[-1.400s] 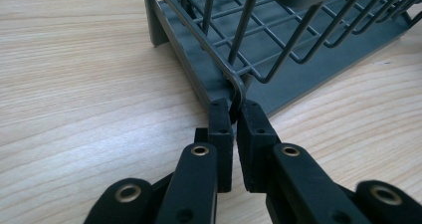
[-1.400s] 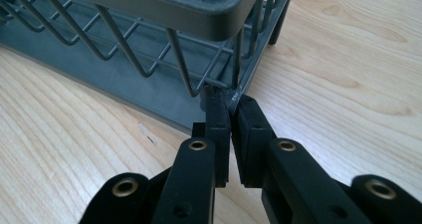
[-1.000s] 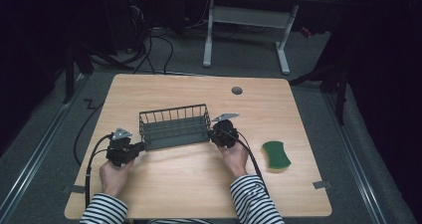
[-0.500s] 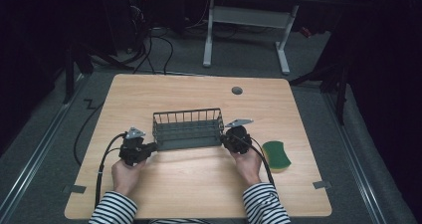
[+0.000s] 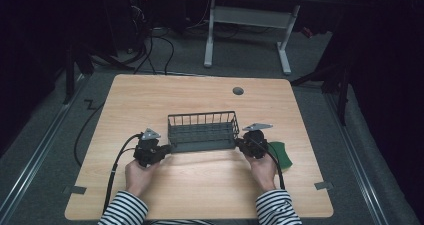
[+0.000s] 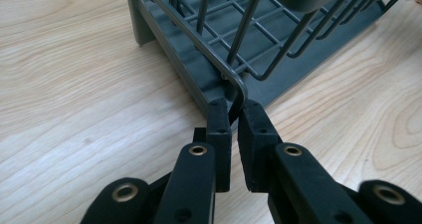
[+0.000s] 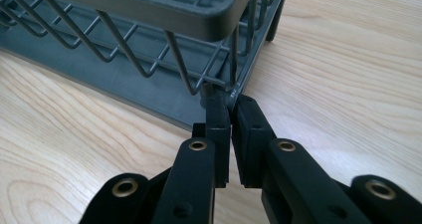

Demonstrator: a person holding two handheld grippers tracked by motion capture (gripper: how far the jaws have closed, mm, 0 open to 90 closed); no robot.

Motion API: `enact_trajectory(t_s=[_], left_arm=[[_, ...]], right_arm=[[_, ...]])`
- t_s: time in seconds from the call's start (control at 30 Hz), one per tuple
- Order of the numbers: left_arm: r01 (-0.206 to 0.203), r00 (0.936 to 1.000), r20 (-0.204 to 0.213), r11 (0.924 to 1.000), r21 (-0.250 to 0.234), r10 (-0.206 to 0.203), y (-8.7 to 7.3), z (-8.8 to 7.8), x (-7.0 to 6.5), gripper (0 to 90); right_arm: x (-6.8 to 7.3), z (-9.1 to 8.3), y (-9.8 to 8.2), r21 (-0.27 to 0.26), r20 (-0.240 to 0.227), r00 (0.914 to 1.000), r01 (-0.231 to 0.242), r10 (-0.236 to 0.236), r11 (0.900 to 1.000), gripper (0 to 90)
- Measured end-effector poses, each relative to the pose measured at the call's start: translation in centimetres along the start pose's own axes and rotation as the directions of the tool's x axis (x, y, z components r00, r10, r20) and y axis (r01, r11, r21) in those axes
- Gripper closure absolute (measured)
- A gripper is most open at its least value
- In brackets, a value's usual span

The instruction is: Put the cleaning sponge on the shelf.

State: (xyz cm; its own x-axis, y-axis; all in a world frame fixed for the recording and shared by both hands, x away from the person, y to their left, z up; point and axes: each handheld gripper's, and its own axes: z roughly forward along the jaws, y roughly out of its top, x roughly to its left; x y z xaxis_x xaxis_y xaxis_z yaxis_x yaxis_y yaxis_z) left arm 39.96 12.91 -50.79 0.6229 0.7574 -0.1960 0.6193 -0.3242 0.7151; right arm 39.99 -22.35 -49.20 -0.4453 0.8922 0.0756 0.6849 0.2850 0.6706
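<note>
rack: wire dish rack (image 5: pixel 202 131) mid-table, near half | grip: my left gripper (image 6: pixel 234 115) and right gripper (image 7: pixel 231 104) each clenched on one thin corner wire | risk: uneven pull twists rack, wire slips out; right end may hit green sponge (image 5: pixel 280 154)

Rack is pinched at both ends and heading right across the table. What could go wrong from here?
1. Each hand-held gripper, left and right, pinches just one thin wire at a low corner of the rack. The wire could slip out, or the rack could twist if the hands get out of step.
2. The sponge lies right beside the right hand-held gripper. Going further right would probably push it towards the table edge.
</note>
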Motion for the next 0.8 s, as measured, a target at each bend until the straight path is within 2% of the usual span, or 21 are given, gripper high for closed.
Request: enact_trajectory(t_s=[0.13, 0.33, 0.4, 0.5, 0.53, 0.57, 0.6, 0.63, 0.67, 0.7, 0.77, 0.8], left_arm=[[-0.027, 0.9995, 0.017, 0.9996, -0.004, 0.027, 0.0, 0.4, -1.0, 84.1], [-0.027, 0.9992, 0.030, 0.9996, -0.006, 0.028, 0.0, 0.6, -1.4, 83.3], [-0.027, 0.9992, 0.031, 0.9996, -0.012, 0.027, 0.1, 0.6, -1.3, 81.3], [-0.023, 0.9996, 0.015, 0.9995, -0.021, 0.023, 0.0, 0.2, -1.3, 69.4], [-0.007, 0.9999, 0.012, 0.9996, -0.026, 0.007, -0.2, -0.1, -1.1, 58.9], [-0.007, 0.9999, 0.012, 0.9996, -0.026, 0.007, -0.2, -0.1, -1.1, 54.3], [-0.006, 1.0000, 0.003, 0.9997, -0.026, 0.006, -0.3, -0.3, -1.0, 54.3], [-0.005, 0.9999, -0.009, 0.9996, -0.029, 0.005, -0.5, -0.5, -0.8, 45.0], [-0.005, 0.9997, -0.025, 0.9996, -0.028, 0.004, -0.7, -0.8, -0.6, 45.0], [-0.010, 0.9978, -0.065, 0.9995, -0.029, 0.008, -1.3, -1.2, -0.1, 39.7], [-0.008, 0.9971, -0.075, 0.9996, -0.028, 0.006, -1.5, -1.4, 0.2, 38.0], [-0.003, 0.9964, -0.084, 0.9997, -0.024, 0.001, -1.8, -1.7, 0.5, 35.4]], right_arm=[[-0.7, -0.9, -0.8, 0.007, 0.015, 0.9999, -0.003, 0.003, 1.000, 86.1], [-1.0, -1.5, -1.3, 0.018, 0.016, 0.9999, 0.002, -0.003, 1.000, 85.1], [-1.1, -1.6, -1.4, 0.023, 0.028, 0.9996, 0.000, -0.001, 1.000, 77.9], [-1.4, -1.8, -1.5, 0.022, 0.026, 0.9992, -0.030, 0.029, 0.999, 66.8], [-1.5, -2.1, -1.6, 0.023, 0.034, 0.9990, -0.028, 0.028, 0.999, 57.7], [-1.6, -2.4, -1.7, 0.027, 0.041, 0.9987, -0.032, 0.031, 0.999, 52.3], [-1.6, -2.4, -1.7, 0.027, 0.041, 0.9987, -0.032, 0.031, 0.999, 52.3], [-2.0, -2.9, -1.8, 0.021, 0.051, 0.9979, -0.040, 0.039, 0.999, 43.3], [-2.0, -2.9, -1.8, 0.021, 0.051, 0.9979, -0.040, 0.039, 0.999, 43.3], [-2.5, -3.6, -2.0, 0.005, 0.059, 0.9964, -0.061, 0.061, 0.998, 37.6], [-2.7, -4.0, -2.0, -0.004, 0.063, 0.9954, -0.072, 0.072, 0.997, 35.9], [-3.1, -4.9, -2.3, -0.026, 0.082, 0.9928, -0.086, 0.088, 0.996, 33.4]])
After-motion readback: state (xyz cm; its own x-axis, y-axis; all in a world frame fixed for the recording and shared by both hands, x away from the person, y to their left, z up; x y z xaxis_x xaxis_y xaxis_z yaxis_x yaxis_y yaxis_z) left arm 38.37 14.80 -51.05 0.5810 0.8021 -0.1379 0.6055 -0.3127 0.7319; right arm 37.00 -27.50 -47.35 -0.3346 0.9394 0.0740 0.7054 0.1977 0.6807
